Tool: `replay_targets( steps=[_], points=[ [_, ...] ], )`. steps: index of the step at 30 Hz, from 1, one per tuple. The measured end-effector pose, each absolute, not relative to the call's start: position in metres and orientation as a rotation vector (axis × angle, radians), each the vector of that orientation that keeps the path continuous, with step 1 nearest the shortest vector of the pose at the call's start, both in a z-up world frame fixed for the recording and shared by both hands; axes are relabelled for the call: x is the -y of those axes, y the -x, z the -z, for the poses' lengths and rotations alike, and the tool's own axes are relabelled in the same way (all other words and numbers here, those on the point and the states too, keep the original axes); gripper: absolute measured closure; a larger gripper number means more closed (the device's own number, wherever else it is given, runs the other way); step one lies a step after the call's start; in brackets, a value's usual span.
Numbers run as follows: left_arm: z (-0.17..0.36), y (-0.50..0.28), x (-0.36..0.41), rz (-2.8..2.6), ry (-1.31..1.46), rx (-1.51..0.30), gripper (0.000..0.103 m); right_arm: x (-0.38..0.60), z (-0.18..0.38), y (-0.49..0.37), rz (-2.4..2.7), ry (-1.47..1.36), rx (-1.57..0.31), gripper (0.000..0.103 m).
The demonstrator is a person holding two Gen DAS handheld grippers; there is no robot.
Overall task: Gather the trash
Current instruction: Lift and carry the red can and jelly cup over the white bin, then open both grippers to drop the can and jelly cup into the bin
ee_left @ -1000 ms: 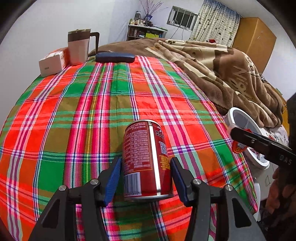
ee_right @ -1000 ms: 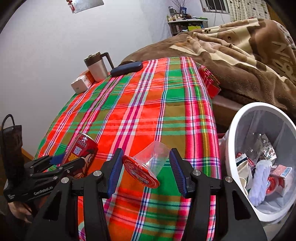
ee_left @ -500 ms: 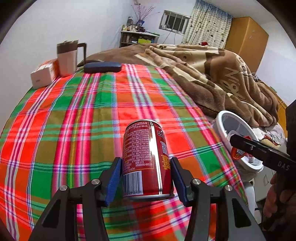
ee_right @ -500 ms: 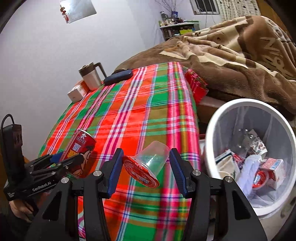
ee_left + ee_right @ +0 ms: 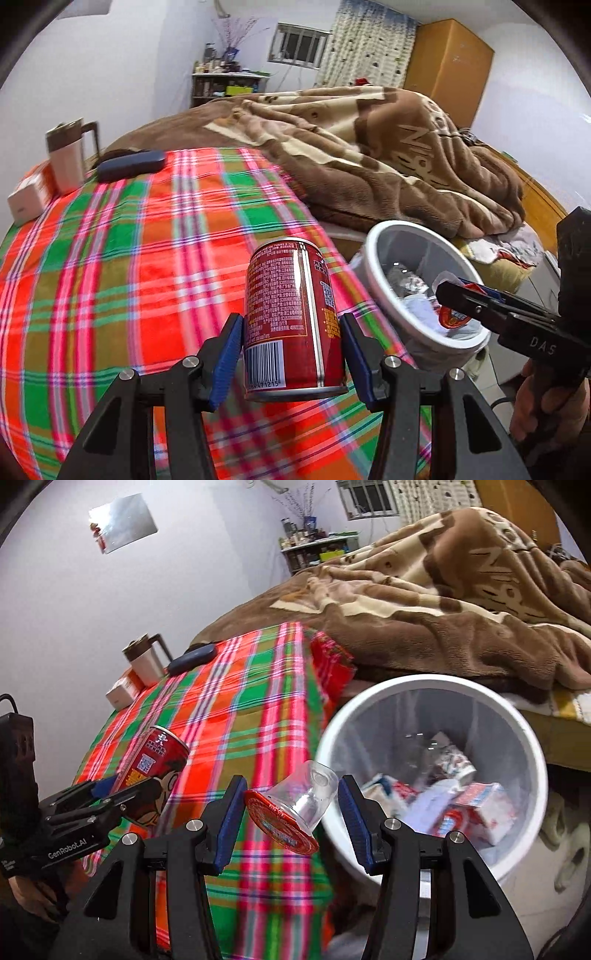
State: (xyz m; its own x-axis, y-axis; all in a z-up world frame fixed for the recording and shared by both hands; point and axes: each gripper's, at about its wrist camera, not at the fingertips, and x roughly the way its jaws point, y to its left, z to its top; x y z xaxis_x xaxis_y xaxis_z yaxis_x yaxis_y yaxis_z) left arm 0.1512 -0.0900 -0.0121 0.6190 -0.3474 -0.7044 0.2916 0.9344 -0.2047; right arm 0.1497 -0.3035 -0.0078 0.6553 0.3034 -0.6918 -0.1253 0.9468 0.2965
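Left gripper [image 5: 291, 349] clamped on upright red metal drink can [image 5: 293, 321], over plaid cloth, bin just right. Right gripper [image 5: 291, 814] pinches tilted clear plastic cup with red foil lid [image 5: 295, 808] at round white trash bin [image 5: 369, 716] rim; centre over opening before letting go.

We see pale walls [image 5: 122, 66], a barred window [image 5: 298, 45] beside a patterned curtain [image 5: 365, 48], a wooden wardrobe [image 5: 448, 70], a cluttered shelf [image 5: 229, 83] (contents too small to tell)

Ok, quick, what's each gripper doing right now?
Left gripper: closed on the red can.
Right gripper: closed on the clear plastic cup.
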Motion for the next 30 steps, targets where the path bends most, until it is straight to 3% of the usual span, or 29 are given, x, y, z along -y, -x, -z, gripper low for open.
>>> replay_targets(
  steps=[30],
  points=[
    [0.039,-0.195,0.233,0.630,-0.042,-0.899,0.050,0.392,0.039,-0.148,-0.062,-0.326,-0.883,0.050]
  ],
)
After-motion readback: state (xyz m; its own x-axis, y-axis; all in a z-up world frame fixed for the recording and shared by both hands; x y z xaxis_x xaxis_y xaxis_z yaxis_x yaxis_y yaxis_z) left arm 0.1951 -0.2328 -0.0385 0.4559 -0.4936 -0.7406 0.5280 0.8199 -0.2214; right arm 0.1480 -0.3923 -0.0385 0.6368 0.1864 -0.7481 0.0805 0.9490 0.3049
